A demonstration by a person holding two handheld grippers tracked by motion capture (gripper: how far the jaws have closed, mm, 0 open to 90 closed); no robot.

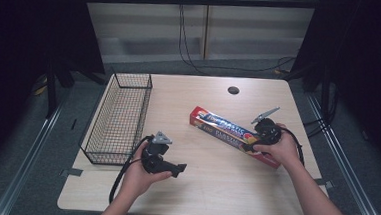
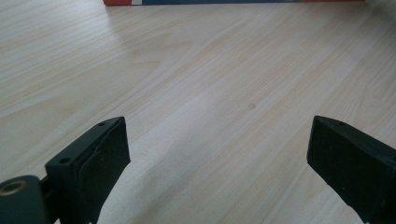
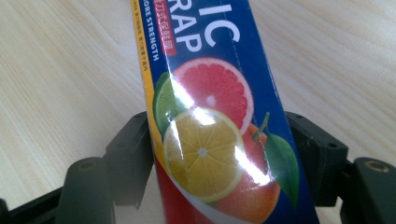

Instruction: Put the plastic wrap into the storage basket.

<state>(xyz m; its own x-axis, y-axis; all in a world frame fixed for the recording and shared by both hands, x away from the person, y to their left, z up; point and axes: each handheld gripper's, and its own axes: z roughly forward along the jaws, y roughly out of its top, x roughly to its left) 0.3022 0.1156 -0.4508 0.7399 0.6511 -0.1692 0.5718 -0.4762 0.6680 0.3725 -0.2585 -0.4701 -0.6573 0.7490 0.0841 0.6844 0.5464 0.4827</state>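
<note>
Two tongs: right (image 3: 219,154) grips plastic-wrap box (image 3: 210,121); left (image 2: 217,163) gapes; wire basket (image 1: 119,118) bare.

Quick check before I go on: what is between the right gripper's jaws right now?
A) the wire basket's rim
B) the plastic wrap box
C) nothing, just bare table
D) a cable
B: in the right gripper view the two black jaws of the right gripper flank the plastic wrap box on both sides.
</note>
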